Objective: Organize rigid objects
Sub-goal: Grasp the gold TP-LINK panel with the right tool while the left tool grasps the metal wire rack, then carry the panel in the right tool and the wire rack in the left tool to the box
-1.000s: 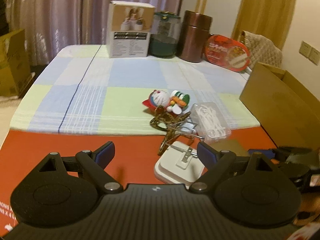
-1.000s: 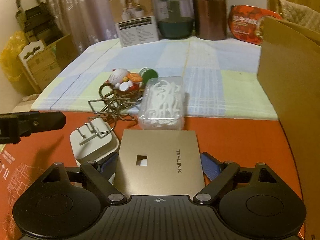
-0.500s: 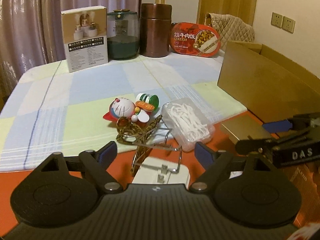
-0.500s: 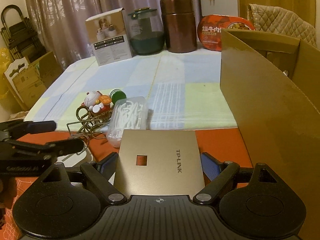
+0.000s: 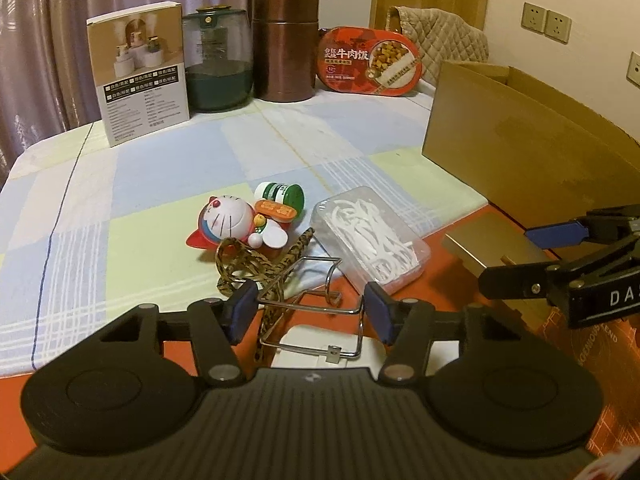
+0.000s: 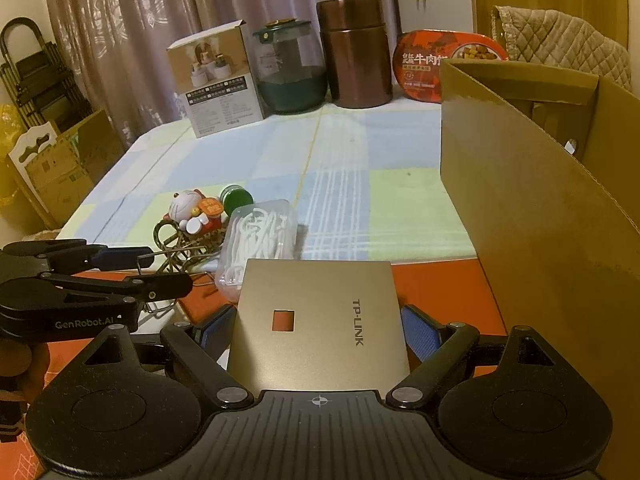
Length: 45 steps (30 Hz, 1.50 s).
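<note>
My left gripper (image 5: 312,308) is low over a wire rack (image 5: 308,306) that lies on a white charger (image 5: 320,350). Its jaws are closing, and the blue pads (image 5: 244,310) meet the rack's two sides. A leopard-print strap (image 5: 248,264) is tangled through the rack. My right gripper (image 6: 318,322) is shut on a flat gold TP-LINK panel (image 6: 320,300), held above the orange mat. The left wrist view shows that panel (image 5: 492,240) at the right, with the right gripper (image 5: 560,252) on it. The left gripper (image 6: 148,272) shows at the left of the right wrist view.
A Doraemon toy (image 5: 226,218), a green-capped bottle (image 5: 282,194) and a clear box of floss picks (image 5: 372,236) lie just past the rack. An open cardboard box (image 6: 540,200) stands at the right. A carton (image 5: 140,72), a glass jar (image 5: 218,60), a brown canister (image 5: 284,44) and a food tub (image 5: 370,62) line the far edge.
My left gripper swung in over the wire rack and charger and its jaws narrowed around the rack. The right gripper rose a little with the panel, then kept still.
</note>
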### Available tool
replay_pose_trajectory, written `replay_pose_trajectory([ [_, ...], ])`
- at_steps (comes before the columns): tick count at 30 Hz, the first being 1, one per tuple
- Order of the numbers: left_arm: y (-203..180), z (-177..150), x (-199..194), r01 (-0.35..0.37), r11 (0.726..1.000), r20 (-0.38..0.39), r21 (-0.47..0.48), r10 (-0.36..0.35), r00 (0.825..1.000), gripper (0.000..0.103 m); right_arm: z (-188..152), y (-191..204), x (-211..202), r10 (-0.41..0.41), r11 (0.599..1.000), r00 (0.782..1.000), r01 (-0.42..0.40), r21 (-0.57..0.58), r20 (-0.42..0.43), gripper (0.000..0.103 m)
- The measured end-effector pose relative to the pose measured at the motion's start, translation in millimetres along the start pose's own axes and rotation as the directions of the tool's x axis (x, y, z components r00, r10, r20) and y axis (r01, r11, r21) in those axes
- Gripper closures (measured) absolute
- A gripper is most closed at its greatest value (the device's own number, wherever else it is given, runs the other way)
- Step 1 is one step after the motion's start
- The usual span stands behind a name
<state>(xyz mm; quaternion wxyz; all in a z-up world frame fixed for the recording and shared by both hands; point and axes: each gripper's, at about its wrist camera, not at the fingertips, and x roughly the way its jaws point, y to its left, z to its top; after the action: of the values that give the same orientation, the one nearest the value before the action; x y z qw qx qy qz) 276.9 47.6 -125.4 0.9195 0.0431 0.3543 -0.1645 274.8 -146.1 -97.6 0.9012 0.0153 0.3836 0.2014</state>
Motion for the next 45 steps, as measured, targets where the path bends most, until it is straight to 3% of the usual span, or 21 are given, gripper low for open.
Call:
replay_pose_trajectory([
  [8,-7,10,-12,0.006,1.000,0.064,0.003,-0.006,0.998,0.054,2,1,-2,-0.001,1.000,1.000,0.001,0.003,0.011,0.018],
  [22,-14,12,-17,0.005,1.000,0.077,-0.011,-0.005,0.997,0.055,4,-1,-5,-0.005,1.000,1.000,0.005,0.006,0.024,0.018],
  [31,-18,17,-38,-0.009,0.996,0.092,-0.084,0.017,0.996,0.055,7,2,-16,-0.009,1.000,0.999,0.010,-0.019,0.053,0.018],
  [39,-32,29,-74,-0.025,0.988,0.096,-0.151,0.040,0.995,0.055,18,13,-52,0.010,0.997,0.995,-0.002,-0.075,0.101,0.018],
  [45,-59,58,-105,-0.007,0.992,0.126,-0.122,0.022,0.992,0.055,40,6,-97,0.017,0.998,0.989,-0.008,-0.058,0.150,0.018],
])
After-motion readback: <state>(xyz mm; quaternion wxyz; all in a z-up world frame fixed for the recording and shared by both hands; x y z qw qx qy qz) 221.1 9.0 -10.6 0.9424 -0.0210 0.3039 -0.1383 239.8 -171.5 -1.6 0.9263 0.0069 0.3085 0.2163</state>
